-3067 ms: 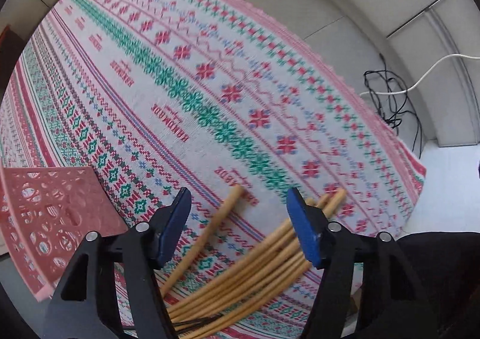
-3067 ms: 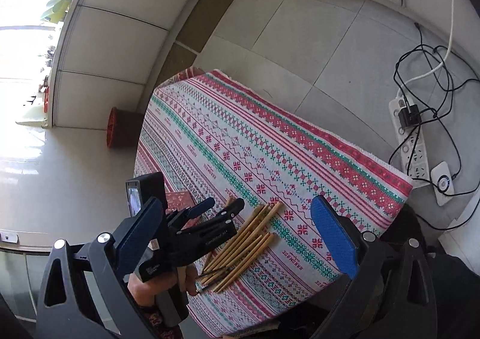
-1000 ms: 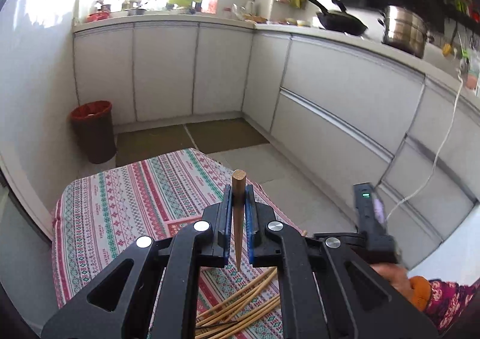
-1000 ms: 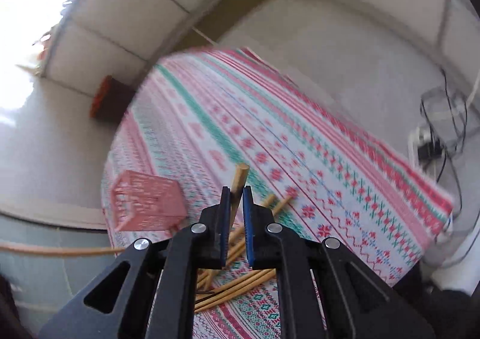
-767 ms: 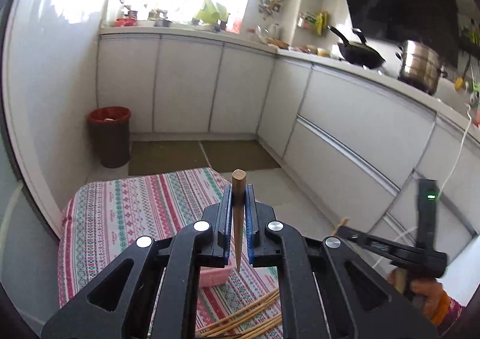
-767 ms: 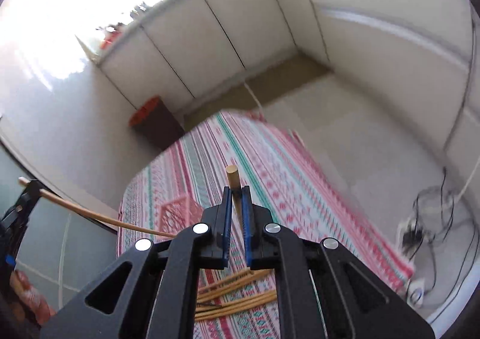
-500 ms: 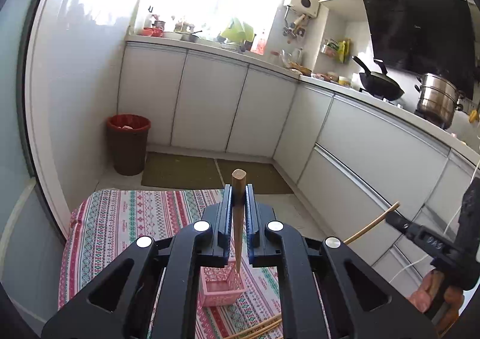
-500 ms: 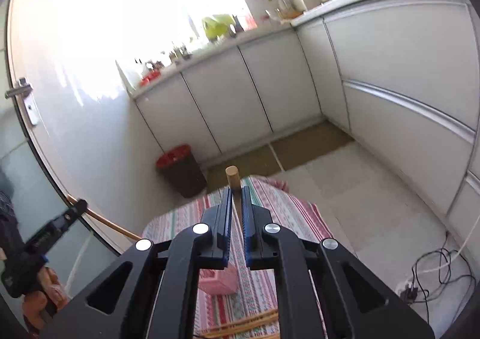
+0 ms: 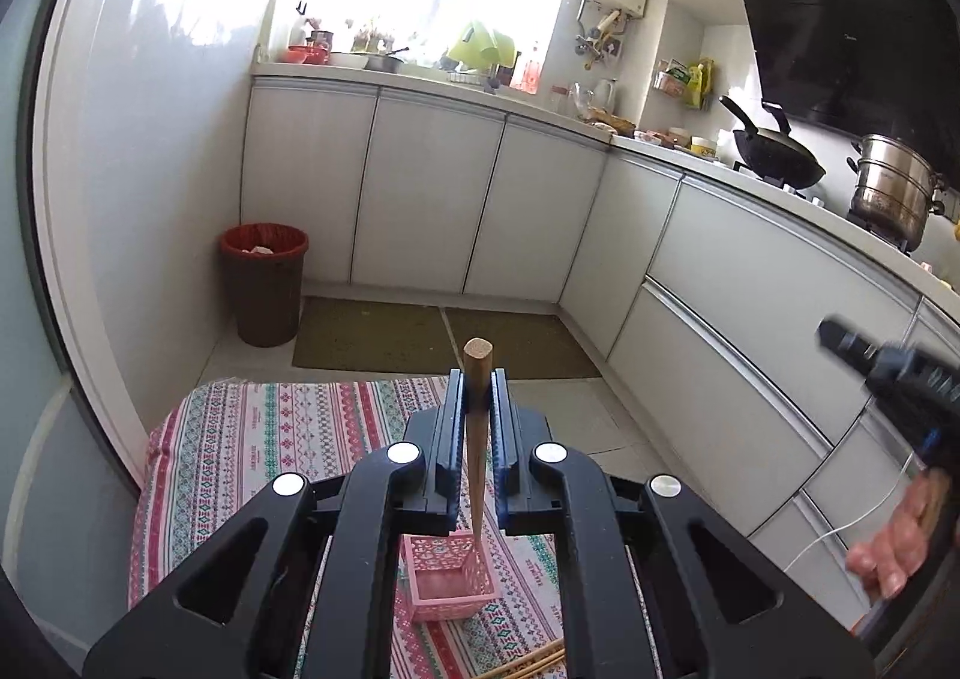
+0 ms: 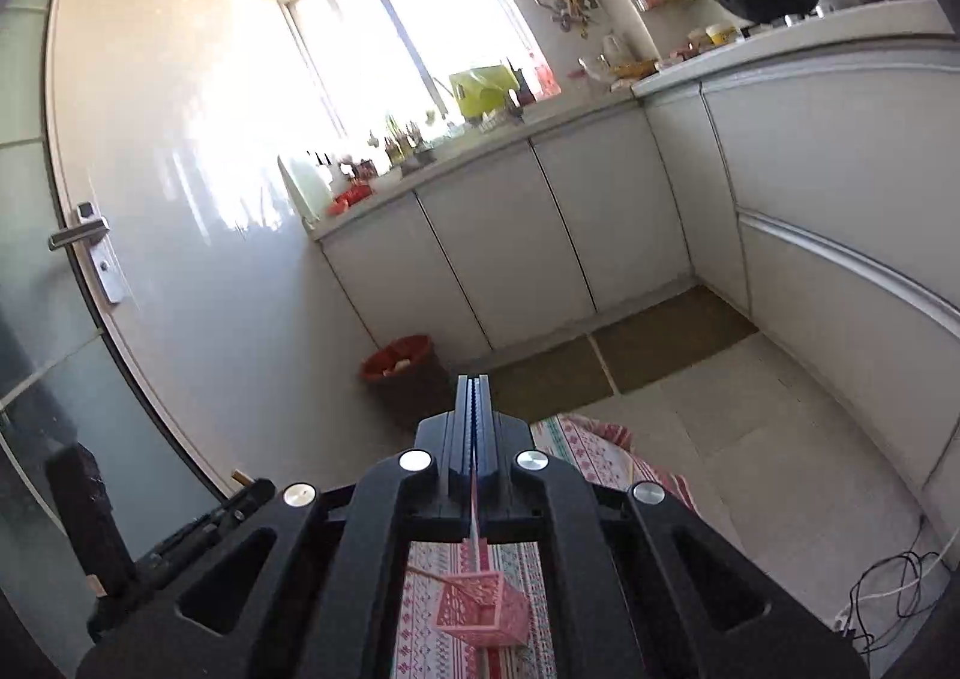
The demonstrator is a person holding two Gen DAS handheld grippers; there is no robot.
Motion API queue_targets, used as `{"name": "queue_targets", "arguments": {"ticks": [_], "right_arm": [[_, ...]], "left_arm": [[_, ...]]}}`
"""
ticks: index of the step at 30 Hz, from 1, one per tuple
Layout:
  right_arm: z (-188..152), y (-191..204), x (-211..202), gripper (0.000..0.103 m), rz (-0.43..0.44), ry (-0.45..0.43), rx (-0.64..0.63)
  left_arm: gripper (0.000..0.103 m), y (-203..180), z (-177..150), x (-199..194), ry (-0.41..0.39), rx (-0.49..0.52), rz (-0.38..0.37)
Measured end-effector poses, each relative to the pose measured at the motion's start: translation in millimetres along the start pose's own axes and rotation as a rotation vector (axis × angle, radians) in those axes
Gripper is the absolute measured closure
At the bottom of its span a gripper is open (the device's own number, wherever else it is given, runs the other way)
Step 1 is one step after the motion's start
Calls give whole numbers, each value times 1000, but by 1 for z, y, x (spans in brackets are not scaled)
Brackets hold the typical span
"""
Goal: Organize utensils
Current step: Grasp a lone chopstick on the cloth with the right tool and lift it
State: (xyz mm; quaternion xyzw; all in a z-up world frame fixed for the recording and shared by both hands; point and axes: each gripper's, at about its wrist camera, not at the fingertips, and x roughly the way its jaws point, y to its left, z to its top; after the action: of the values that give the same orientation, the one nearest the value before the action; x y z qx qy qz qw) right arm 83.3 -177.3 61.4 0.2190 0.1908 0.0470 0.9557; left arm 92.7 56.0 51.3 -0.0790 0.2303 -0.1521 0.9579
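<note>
My left gripper (image 9: 477, 388) is shut on a wooden chopstick (image 9: 476, 439) that hangs with its thin tip just over the pink lattice basket (image 9: 449, 577) on the patterned tablecloth (image 9: 252, 439). My right gripper (image 10: 474, 397) is fully shut with no chopstick between its jaws; the chopstick it held before is out of view. The basket (image 10: 480, 607) lies below it, with a thin stick across its left rim. Loose chopsticks (image 9: 528, 664) lie on the cloth at the bottom edge. The right gripper and its hand (image 9: 900, 397) show at the right of the left wrist view.
White kitchen cabinets (image 9: 420, 211) run along the back and right. A red-rimmed bin (image 9: 264, 283) stands on the floor by the wall. A wok (image 9: 774, 156) and a steel pot (image 9: 888, 187) sit on the counter. Cables (image 10: 888, 589) lie on the floor at the right.
Both grippers have lifted and tilted up from the table. The left chopstick tip has come over the basket. The chopstick head seen between the right jaws half a second ago is gone.
</note>
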Motion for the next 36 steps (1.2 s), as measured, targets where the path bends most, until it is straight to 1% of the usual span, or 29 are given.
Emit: {"name": "queue_targets", "arguments": {"ticks": [1,2,3,4,5,6,7,10,11,13,16,18,22,25,26,27,28,29,31,33,35,36], "right_arm": [[-5,-7,14,101,-29,57,-4],[-11,-14,33,91,-67,123,-20],[-20,-24,56,78,-112,194,-37],[-30,-39,84,49,-155,266,-34],[-43,-59,112,46,-208,330,-3],[-54,-77,135,46,-251,380,23],[-68,-99,165,46,-282,453,64],[-97,-144,230,47,-277,625,182],[-101,-153,244,47,-283,653,207],[-106,-169,273,47,-304,669,245],[-107,-183,312,47,-335,690,258],[-109,-184,333,47,-362,697,231],[-114,-189,370,47,-382,715,170],[-124,-189,393,48,-402,753,127],[-125,-186,396,51,-423,731,87],[-126,-182,399,57,-444,724,50],[-128,-178,403,82,-471,717,1],[-129,-177,405,95,-478,716,-27],[-128,-180,401,96,-454,709,5],[-128,-185,387,96,-441,694,59],[-123,-182,363,96,-399,645,101],[-117,-176,344,96,-364,599,114]], "left_arm": [[96,2,1,-2,-5,-9,-1],[96,5,3,-4,-9,-23,-5],[96,9,3,-7,-16,-39,-13],[96,11,4,-10,-23,-43,-14],[96,12,5,-12,-29,-42,-13],[96,14,5,-13,-33,-43,-13],[96,16,5,-14,-35,-48,-18],[96,20,7,-14,-48,-57,-24],[96,22,6,-12,-46,-62,-27],[96,26,5,-7,-39,-68,-24],[96,32,2,3,-23,-77,-17],[96,34,0,8,-16,-73,-8],[96,36,1,10,-23,-67,1],[96,36,0,10,-24,-62,-1],[96,35,-1,11,-22,-60,-1],[96,35,-1,11,-22,-59,0],[96,35,-1,11,-23,-58,1],[96,34,0,11,-24,-58,1],[96,35,-1,11,-23,-57,4],[96,37,-1,11,-18,-63,7],[96,39,0,8,-20,-72,8],[96,40,-1,5,-24,-74,10]]}}
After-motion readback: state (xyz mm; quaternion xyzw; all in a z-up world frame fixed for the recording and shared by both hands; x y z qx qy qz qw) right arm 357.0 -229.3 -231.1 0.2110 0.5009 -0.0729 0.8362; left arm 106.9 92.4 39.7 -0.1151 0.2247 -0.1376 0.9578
